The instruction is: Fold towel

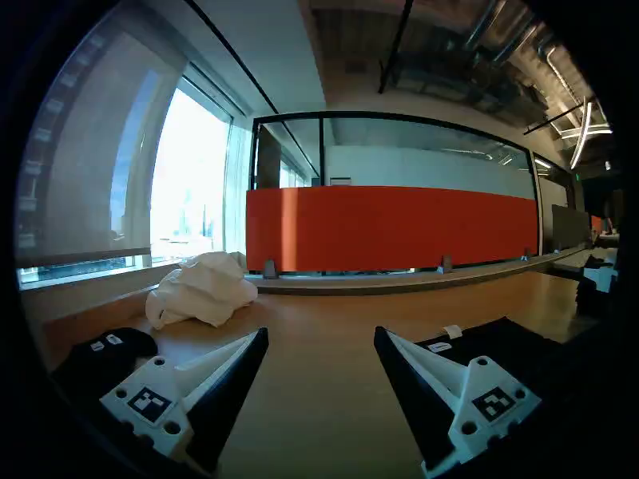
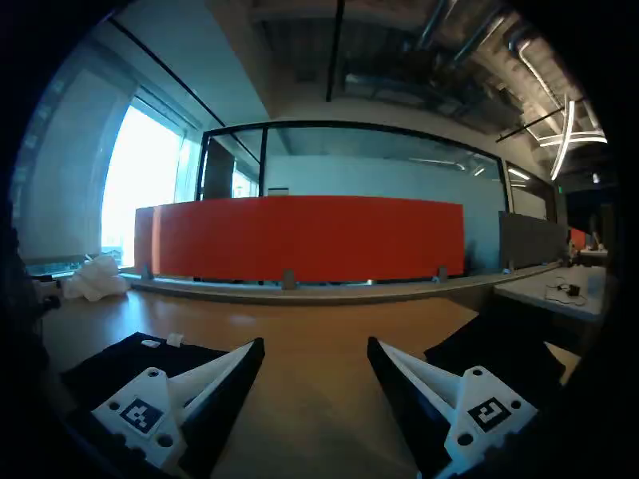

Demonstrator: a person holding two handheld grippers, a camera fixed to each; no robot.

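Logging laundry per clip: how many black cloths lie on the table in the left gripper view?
2: one black cloth at lower left, another at lower right; more may be hidden past the edges.

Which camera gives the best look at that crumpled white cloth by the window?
The left gripper view: the white cloth lies large on the wooden table, its creases distinct. The right gripper view shows it as a small pale heap far off at the left.

Blown-out daylight from the window (image 1: 188, 188), heavy fisheye bending at edges.
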